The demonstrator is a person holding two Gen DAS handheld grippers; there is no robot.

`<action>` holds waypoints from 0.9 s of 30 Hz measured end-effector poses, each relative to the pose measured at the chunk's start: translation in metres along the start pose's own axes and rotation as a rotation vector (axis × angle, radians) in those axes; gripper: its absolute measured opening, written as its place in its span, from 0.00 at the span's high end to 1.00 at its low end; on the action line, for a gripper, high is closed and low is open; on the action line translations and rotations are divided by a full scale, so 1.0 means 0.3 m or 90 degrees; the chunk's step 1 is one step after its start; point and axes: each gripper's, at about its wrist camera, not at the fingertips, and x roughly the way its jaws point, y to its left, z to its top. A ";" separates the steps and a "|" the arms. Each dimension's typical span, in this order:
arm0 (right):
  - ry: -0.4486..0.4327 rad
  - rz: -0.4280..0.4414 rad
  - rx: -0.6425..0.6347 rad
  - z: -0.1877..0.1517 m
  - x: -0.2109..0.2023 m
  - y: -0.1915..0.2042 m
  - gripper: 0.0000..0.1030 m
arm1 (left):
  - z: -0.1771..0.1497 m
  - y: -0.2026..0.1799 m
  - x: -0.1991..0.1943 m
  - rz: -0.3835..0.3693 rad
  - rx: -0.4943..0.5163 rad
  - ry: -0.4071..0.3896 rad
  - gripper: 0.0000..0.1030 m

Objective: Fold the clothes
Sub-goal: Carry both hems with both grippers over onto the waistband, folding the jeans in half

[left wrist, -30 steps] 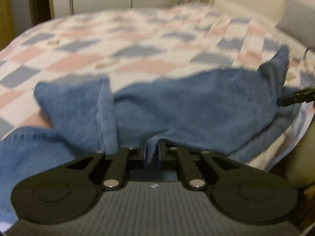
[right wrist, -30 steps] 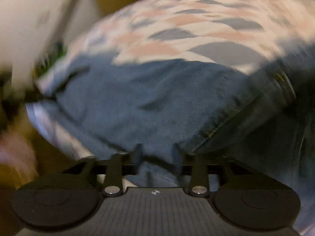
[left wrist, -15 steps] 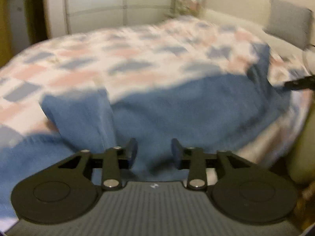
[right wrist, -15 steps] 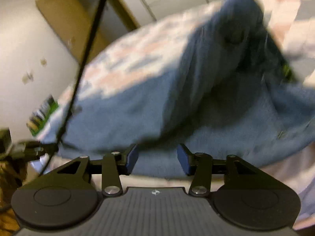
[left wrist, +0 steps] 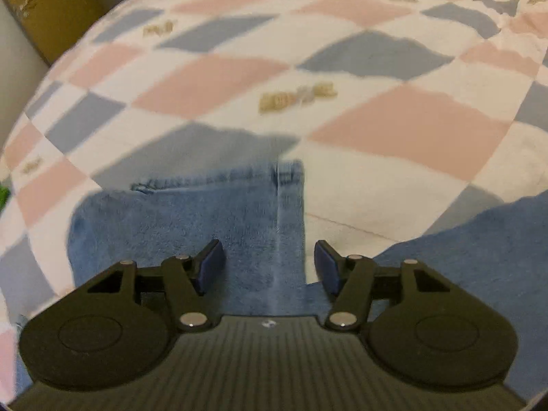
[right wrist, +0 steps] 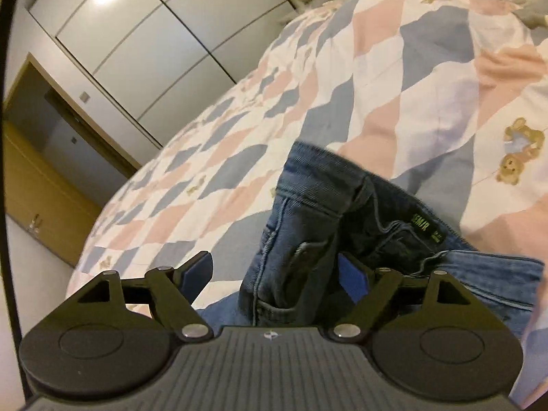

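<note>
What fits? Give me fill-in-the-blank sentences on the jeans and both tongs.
1. Both the left tongs and right tongs are ____.
2. The jeans lie on a ____ bedspread.
3. In the right wrist view, the waistband label has ____ lettering.

Missing: open; checked; green

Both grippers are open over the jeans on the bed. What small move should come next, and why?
Probably close the right gripper on the jeans' waistband: the bunched denim already stands between its open fingers. The left gripper hangs open over the leg hem.
</note>
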 end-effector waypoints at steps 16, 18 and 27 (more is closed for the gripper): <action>-0.065 0.000 0.104 -0.064 -0.209 -0.184 0.89 | -0.643 0.787 -0.507 -0.111 -0.544 -0.286 0.91; -0.045 -0.016 0.127 -0.105 -0.206 -0.232 0.87 | -0.782 0.844 -0.408 -0.163 -0.644 -0.233 0.92; -0.021 -0.044 0.195 -0.217 -0.158 -0.356 0.52 | -0.980 0.881 -0.236 -0.302 -0.848 -0.254 0.76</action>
